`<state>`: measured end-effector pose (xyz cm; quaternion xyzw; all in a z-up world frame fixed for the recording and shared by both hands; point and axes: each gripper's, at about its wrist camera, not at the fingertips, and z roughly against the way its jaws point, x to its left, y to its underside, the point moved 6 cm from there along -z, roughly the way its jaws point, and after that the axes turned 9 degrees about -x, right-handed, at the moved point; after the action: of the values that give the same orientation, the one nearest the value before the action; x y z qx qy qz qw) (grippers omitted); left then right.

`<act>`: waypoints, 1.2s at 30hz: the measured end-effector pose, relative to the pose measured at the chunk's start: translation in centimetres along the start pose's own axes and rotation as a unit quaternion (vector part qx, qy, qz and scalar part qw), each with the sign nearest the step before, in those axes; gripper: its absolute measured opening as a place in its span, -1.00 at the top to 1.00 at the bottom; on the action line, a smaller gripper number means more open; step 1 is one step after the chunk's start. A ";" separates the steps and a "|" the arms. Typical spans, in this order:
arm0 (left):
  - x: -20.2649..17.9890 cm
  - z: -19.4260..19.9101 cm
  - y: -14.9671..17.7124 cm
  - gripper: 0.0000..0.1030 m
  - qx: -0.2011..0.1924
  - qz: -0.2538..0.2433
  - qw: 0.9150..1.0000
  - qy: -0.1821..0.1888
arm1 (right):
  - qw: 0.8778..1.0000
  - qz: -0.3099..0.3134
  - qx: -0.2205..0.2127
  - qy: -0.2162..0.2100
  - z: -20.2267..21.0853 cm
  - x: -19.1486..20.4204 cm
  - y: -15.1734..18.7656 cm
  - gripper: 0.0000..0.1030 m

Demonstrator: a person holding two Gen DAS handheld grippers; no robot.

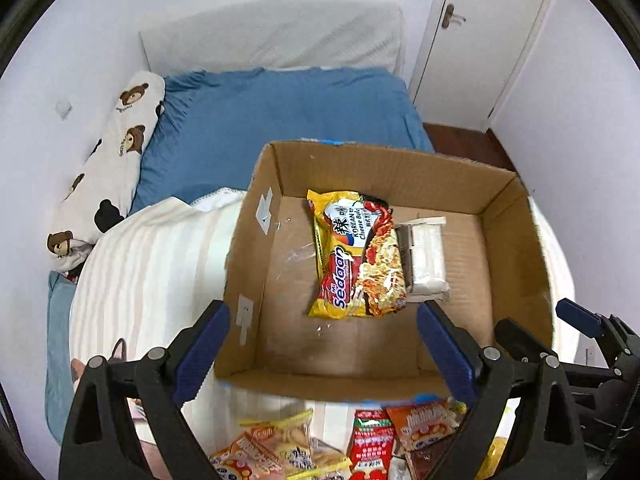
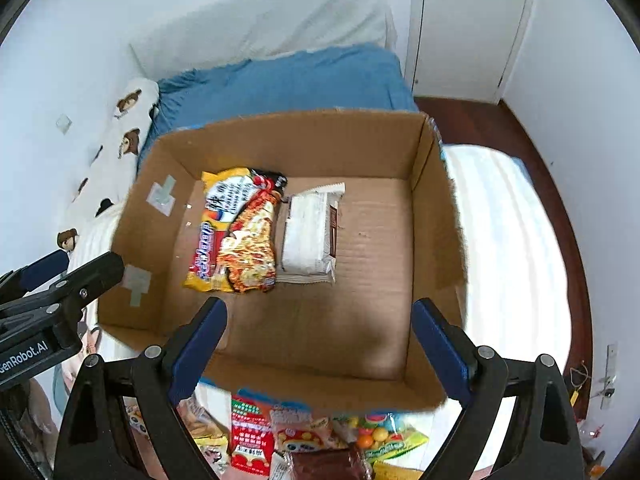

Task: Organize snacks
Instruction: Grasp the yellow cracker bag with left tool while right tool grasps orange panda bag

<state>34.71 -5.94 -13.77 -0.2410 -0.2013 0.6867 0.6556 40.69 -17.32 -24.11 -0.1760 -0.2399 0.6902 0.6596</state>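
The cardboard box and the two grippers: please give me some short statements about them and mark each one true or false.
1. The cardboard box holds two packets. True: a yellow noodle packet and a white wrapped snack.
2. The two packets lie side by side. True.
3. The left gripper holds the noodle packet. False: it is open and holds nothing.
4. The right gripper is shut. False: its jaws stand wide apart, empty.
5. All snacks are in the box. False: a loose snack pile lies in front of it.
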 end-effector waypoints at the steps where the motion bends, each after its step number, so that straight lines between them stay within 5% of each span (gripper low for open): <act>1: 0.1 0.7 0.1 -0.85 -0.006 0.000 1.000 0.000 | 1.000 0.001 -0.008 -0.001 1.0 0.2 0.1 -0.86; 14: 2.0 7.0 4.0 -0.85 -0.035 0.023 0.999 0.012 | 0.998 -0.039 -0.024 -0.047 8.4 0.7 4.9 -0.86; 24: 6.7 2.4 15.4 -0.85 0.081 0.016 0.996 -0.031 | 0.990 -0.096 0.090 -0.059 4.6 -0.7 16.6 -0.86; 28: 7.8 -0.4 19.2 -0.85 0.146 0.050 0.988 -0.007 | 0.984 -0.118 0.125 -0.057 2.9 -1.3 20.5 -0.86; 36: 5.3 -6.9 20.5 -0.85 0.211 0.121 0.969 0.053 | 0.989 -0.087 0.119 -0.023 -1.6 -1.2 19.6 -0.86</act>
<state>22.23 -2.16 -31.80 -0.1558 0.0136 0.7742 0.6133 25.48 -18.63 -36.58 -0.0587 -0.1852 0.6576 0.7279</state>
